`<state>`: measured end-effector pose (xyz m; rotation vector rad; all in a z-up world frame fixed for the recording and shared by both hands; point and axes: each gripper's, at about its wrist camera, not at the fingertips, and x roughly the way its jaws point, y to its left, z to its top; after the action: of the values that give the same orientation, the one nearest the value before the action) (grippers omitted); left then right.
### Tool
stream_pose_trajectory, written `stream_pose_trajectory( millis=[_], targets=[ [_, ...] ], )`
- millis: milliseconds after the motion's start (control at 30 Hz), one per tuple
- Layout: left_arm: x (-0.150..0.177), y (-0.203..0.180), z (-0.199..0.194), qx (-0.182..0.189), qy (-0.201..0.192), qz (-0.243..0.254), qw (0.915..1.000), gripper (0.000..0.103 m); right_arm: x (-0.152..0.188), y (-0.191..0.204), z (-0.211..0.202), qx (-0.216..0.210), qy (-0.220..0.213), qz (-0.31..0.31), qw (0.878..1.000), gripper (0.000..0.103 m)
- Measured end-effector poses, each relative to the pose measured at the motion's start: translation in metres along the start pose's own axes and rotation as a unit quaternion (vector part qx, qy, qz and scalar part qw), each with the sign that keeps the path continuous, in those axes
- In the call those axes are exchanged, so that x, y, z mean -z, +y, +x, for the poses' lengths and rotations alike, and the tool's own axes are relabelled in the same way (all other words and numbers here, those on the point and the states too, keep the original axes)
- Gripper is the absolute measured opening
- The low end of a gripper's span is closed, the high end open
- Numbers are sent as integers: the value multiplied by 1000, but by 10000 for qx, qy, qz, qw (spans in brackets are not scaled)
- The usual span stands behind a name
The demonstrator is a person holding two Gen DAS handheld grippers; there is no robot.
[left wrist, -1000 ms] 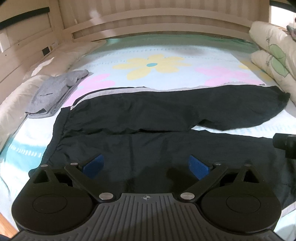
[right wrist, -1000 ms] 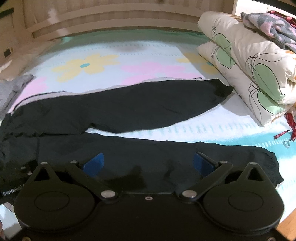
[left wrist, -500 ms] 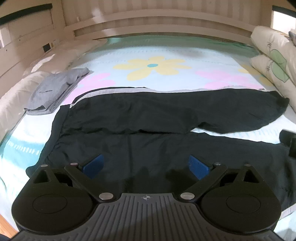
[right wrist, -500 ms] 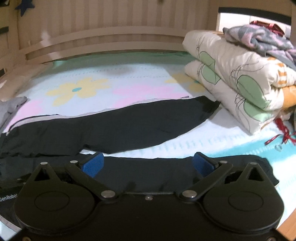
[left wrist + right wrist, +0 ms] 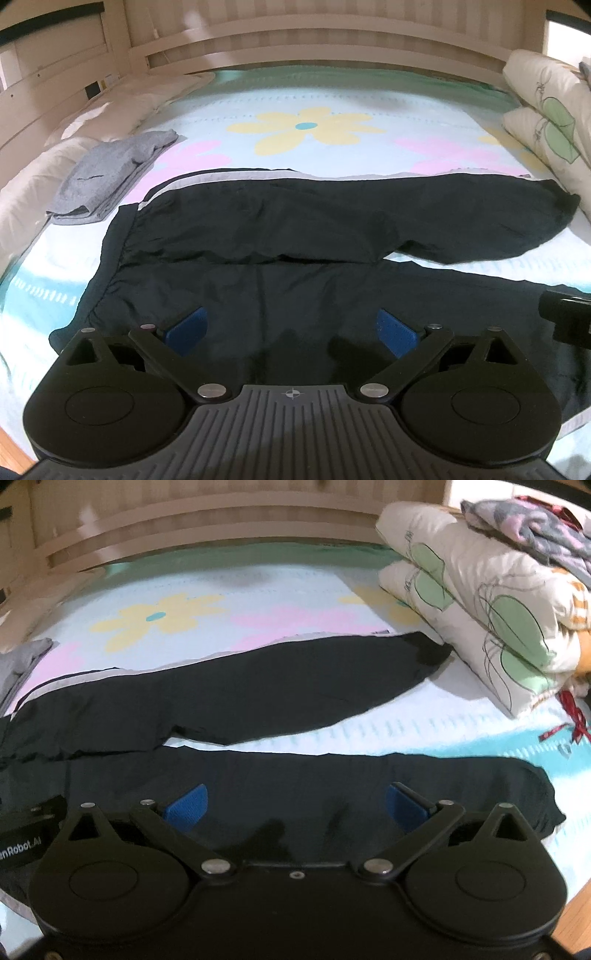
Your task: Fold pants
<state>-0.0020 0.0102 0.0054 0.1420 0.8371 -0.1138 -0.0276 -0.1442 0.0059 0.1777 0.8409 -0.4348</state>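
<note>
Black pants point(image 5: 295, 236) lie flat on the flowered bed sheet, waistband to the left, both legs running right and spread apart in a V; they also show in the right wrist view point(image 5: 258, 701). My left gripper point(image 5: 291, 328) is open and empty above the near leg close to the seat. My right gripper point(image 5: 295, 805) is open and empty above the near leg further right, short of its cuff point(image 5: 535, 794). The far leg's cuff point(image 5: 428, 653) touches the pillows.
A folded grey garment point(image 5: 107, 177) lies at the left by white bedding. Stacked leaf-print pillows point(image 5: 480, 602) with a patterned cloth on top stand at the right. A wooden bed rail point(image 5: 295, 48) runs along the back. The wooden bed edge point(image 5: 576, 904) is near right.
Both grippers have shifted a little over the near leg; the right view tilted up, then back down. Both stay open and the pants lie as before.
</note>
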Motion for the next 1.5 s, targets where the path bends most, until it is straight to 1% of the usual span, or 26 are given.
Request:
stream_pose_trajectory(
  millis=[267, 433, 500, 567, 600, 633, 700, 733, 833, 900, 1000, 1100, 1167, 1267, 1333, 1433, 1500],
  targets=[
    [1, 0, 1, -26, -37, 21, 10000, 100, -1, -1, 4, -132, 125, 115, 9998, 102],
    [0, 0, 4, -34, 23, -11, 10000, 100, -1, 2, 9, 24, 340, -35, 9994, 101],
    [0, 0, 5, -49, 50, -1, 10000, 100, 1, 3, 8, 63, 285, -91, 9995, 95],
    [0, 1, 7, -46, 78, 10, 10000, 99, 2, 5, 10, 108, 338, -178, 9992, 91],
    [0, 1, 7, -16, 97, 20, 9999, 98, 2, 5, 11, 83, 400, -216, 9989, 88],
    [0, 1, 8, -14, 121, 33, 9999, 93, 3, 5, 12, 18, 464, -212, 9987, 88],
    [-2, 2, 8, -54, 160, 66, 9998, 92, 6, 4, 15, -47, 545, -103, 9984, 85],
    [-3, 3, 8, -67, 172, 82, 9998, 92, 8, 3, 15, -32, 546, -55, 9985, 81],
    [-13, 7, 10, -3, 253, 121, 9996, 92, 10, 3, 16, -52, 553, 18, 9985, 72],
    [-26, 11, 10, 20, 220, 153, 9996, 92, 7, 2, 17, -158, 650, 13, 9978, 70],
    [-50, 15, 15, -64, 115, 202, 9997, 92, -9, 4, 19, -160, 735, -207, 9970, 69],
    [-77, 19, 27, -109, 22, 245, 9996, 92, -33, 3, 26, -27, 554, -303, 9980, 69],
    [-93, 21, 37, -215, -35, 282, 9994, 92, -54, 0, 37, 114, 511, -193, 9984, 69],
    [-105, 25, 51, -295, -50, 251, 9992, 92, -93, -8, 64, 170, 644, 67, 9978, 68],
    [-108, 31, 62, -280, 4, 163, 9995, 92, -115, -12, 85, 199, 613, 281, 9975, 63],
    [-112, 37, 77, -198, 258, 68, 9994, 92, -146, -16, 126, 227, 648, 565, 9960, 63],
    [-112, 40, 81, -180, 284, 65, 9994, 92, -162, -18, 153, 277, 666, 743, 9946, 63]
  ],
)
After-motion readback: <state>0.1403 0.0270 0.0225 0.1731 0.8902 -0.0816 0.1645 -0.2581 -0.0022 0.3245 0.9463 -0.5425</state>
